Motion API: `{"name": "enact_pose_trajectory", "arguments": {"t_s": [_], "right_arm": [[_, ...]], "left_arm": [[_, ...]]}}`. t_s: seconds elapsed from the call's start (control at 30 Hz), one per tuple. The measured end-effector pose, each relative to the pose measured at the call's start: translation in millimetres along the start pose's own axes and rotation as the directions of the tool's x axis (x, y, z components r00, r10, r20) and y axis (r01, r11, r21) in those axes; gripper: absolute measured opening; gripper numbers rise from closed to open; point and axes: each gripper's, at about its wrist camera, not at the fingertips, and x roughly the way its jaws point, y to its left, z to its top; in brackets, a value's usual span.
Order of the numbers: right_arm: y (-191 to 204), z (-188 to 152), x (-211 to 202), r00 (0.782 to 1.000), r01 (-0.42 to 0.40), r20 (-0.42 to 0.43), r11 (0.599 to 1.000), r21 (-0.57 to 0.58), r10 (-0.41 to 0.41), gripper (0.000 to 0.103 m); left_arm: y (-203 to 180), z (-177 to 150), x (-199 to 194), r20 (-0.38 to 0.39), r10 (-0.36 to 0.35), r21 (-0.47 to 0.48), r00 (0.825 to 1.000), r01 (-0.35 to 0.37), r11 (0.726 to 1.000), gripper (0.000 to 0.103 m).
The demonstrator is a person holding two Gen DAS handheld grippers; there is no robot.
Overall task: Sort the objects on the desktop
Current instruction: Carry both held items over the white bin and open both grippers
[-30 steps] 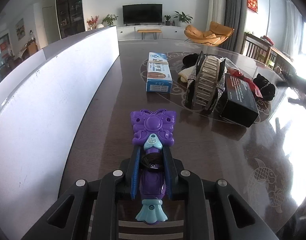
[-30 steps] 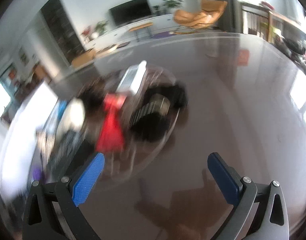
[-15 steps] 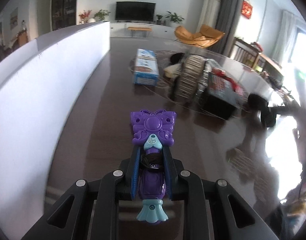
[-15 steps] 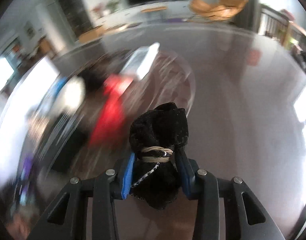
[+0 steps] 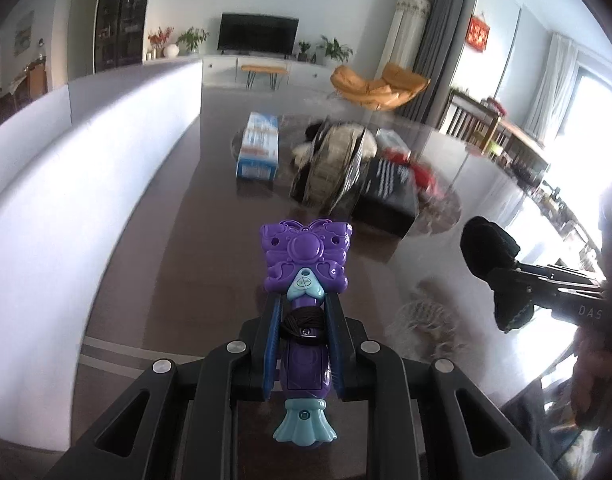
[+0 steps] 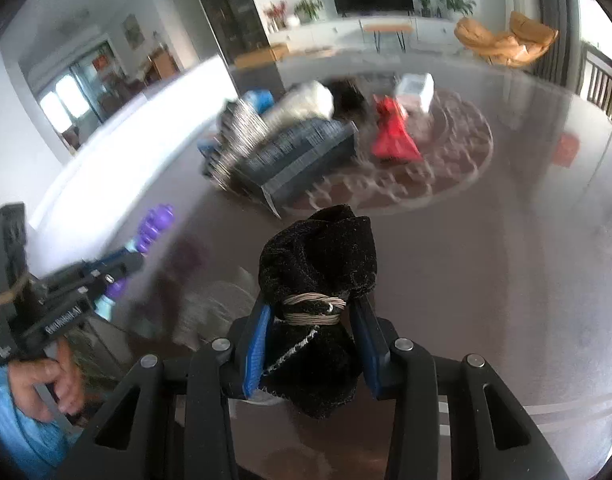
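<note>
Left wrist view showed the left gripper (image 5: 304, 334) pinching a purple butterfly toy (image 5: 305, 284) by its narrow shaft, both blue pads (image 5: 273, 340) pressed against it; the butterfly-shaped head stuck out ahead of the fingertips and the pale teal tail flared behind them, toward the camera; a dark hair tie (image 5: 304, 320) was wrapped round the shaft between the pads; the toy was held above the dark glossy table (image 5: 154, 248); well ahead of this gripper, on the table, lay a blurred cluster: a blue and white box (image 5: 258, 146) at its left, a striped rounded bundle (image 5: 333, 164) beside that, a black box (image 5: 387, 190) to the right, with something red (image 5: 423, 172) behind it; a white panel (image 5: 66, 184) ran along the left of the gripper; off to its right hung the right gripper (image 5: 491, 262), seen from the side, holding a black cloth pouch (image 5: 487, 248); right wrist view showed the right gripper (image 6: 313, 344) closed on that black cloth pouch (image 6: 317, 264) at its waist, just below a tan cord (image 6: 311, 308) that bound it, the pouch bulging ahead of the fingertips and hanging out behind them; the left gripper (image 6: 118, 268) with the purple toy (image 6: 154, 228) sat far to its left, and the same cluster lay ahead, including a red fabric item (image 6: 393, 136).
</note>
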Motion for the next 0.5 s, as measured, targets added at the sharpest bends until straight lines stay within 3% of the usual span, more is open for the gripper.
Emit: {"name": "enact_pose_trajectory", "arguments": {"t_s": [0.1,0.27,0.43,0.5], "right_arm": [[19,7,2,1.0,0.015,-0.016,0.998,-0.063,-0.016,0.04],[61,40,-3,0.997,-0.08,0.014,0.993,-0.09,0.082,0.04],[156,105,1,0.966,-0.233,0.063,0.951,-0.203,0.25,0.04],[202,126,4,0.94,-0.312,0.061,0.919,-0.242,0.336,0.04]], "left_arm": [[5,10,-21,0.041,-0.019,-0.033,0.999,0.021,0.999,0.021],[39,40,-76,0.146,-0.021,-0.111,0.989,0.038,0.993,0.021],[110,73,-131,0.198,0.093,-0.186,0.976,-0.056,0.981,0.021],[139,80,-140,0.184,0.166,-0.211,0.969,-0.126,0.969,0.021]]}}
